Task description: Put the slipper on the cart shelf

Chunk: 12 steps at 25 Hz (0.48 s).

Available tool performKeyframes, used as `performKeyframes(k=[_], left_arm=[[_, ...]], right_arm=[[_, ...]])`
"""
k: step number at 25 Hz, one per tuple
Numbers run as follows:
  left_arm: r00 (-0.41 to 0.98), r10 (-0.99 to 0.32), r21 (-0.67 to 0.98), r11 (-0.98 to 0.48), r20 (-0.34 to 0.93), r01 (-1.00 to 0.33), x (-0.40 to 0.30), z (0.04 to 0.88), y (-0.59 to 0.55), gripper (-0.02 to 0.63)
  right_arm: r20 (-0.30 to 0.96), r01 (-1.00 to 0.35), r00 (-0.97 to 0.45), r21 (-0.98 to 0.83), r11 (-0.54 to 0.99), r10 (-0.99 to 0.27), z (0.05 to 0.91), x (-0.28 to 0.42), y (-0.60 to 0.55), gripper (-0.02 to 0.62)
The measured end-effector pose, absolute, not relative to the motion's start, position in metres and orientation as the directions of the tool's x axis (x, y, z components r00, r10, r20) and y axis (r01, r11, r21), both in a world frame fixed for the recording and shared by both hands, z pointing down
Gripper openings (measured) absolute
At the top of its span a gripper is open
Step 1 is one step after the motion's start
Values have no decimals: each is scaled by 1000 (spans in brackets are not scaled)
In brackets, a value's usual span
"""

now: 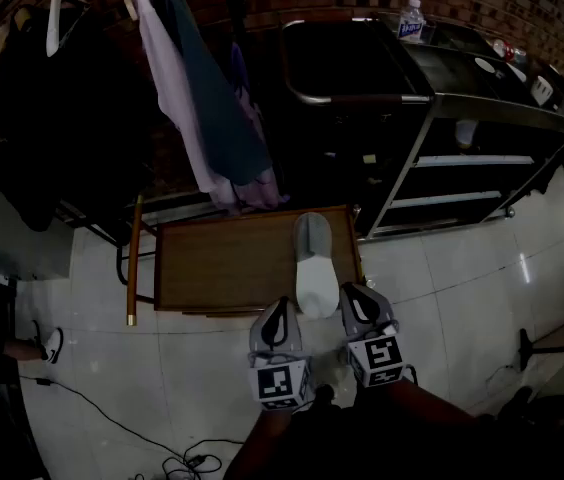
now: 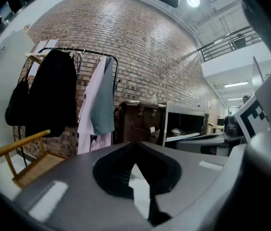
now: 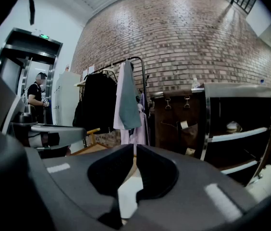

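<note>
A pale grey-and-white slipper [image 1: 314, 268] lies lengthwise on the right end of a low wooden table [image 1: 222, 263], heel toward me. My left gripper [image 1: 282, 306] hovers just left of the heel and my right gripper [image 1: 354, 293] just right of it. Neither touches the slipper. In the left gripper view the left gripper [image 2: 134, 143] has its jaws together with nothing between them. The right gripper [image 3: 134, 146] also shows its tips nearly meeting and empty. The black metal cart [image 1: 482, 118] stands behind the table at the right, with pale shelves [image 1: 462, 160] [image 3: 236, 134].
A clothes rack with hanging garments [image 1: 202, 98] stands behind the table at the left. A water bottle [image 1: 412, 18] sits on the cart top. A cable [image 1: 162, 448] trails on the tiled floor. A person's shoe [image 1: 52, 343] is at the far left, and a person [image 3: 37, 93] stands by a door.
</note>
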<state>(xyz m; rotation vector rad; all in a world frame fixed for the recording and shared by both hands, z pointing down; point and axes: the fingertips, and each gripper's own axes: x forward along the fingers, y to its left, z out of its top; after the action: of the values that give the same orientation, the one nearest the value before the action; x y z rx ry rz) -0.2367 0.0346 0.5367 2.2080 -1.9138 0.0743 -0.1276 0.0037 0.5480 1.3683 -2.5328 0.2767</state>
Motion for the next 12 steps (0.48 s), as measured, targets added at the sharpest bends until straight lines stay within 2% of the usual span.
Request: performKeyframes(k=[6, 8, 12], left_arm=[[159, -960, 131, -131, 231, -983, -241, 571, 31, 17], [170, -956, 128, -142, 240, -982, -239, 577, 33, 17], [189, -951, 134, -160, 244, -978, -234, 586, 34, 17]], right_arm=[[397, -849, -519, -138, 509, -757, 598, -127, 0, 52], [441, -843, -534, -209, 496, -721, 620, -126, 3, 117], [531, -839, -544, -353, 414, -650, 664, -122, 10, 137]])
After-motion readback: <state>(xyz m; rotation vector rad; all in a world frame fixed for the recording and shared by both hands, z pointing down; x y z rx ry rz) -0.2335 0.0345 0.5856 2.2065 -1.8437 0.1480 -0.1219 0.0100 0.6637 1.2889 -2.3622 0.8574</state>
